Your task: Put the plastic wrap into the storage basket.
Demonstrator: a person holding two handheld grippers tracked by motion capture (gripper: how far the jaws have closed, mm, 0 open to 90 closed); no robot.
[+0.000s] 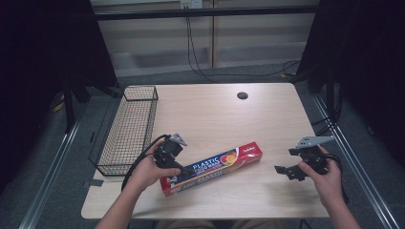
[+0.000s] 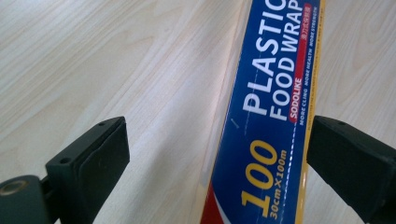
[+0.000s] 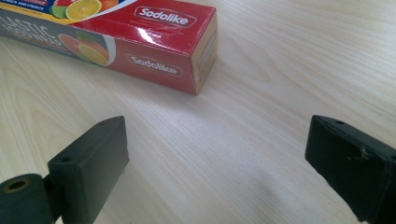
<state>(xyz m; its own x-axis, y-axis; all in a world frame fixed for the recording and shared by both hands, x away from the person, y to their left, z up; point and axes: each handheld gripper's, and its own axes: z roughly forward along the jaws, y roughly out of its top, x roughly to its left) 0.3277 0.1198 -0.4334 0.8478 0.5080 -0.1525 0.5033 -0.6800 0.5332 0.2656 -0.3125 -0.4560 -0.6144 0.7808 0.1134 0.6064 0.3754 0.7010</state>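
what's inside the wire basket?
Through the mesh of the wire basket in the high view, nothing shows inside. Its near bottom corner is dark, so something small or flat there can't be ruled out. The food wrap box lies on the table outside it.

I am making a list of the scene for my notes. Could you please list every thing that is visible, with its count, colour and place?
long cardboard box of plastic food wrap: one, red and blue, lying slantwise on the near middle of the table
black wire mesh basket: one, black, at the table's left edge
light wooden table: one, pale wood, centre
round cable hole cover: one, black, far part of the table
cables: several, black, on the floor behind the table
left gripper: one, black, jaws open astride the box's near end
right gripper: one, black, jaws open above bare table, right of the box
hands: two, each holding a gripper
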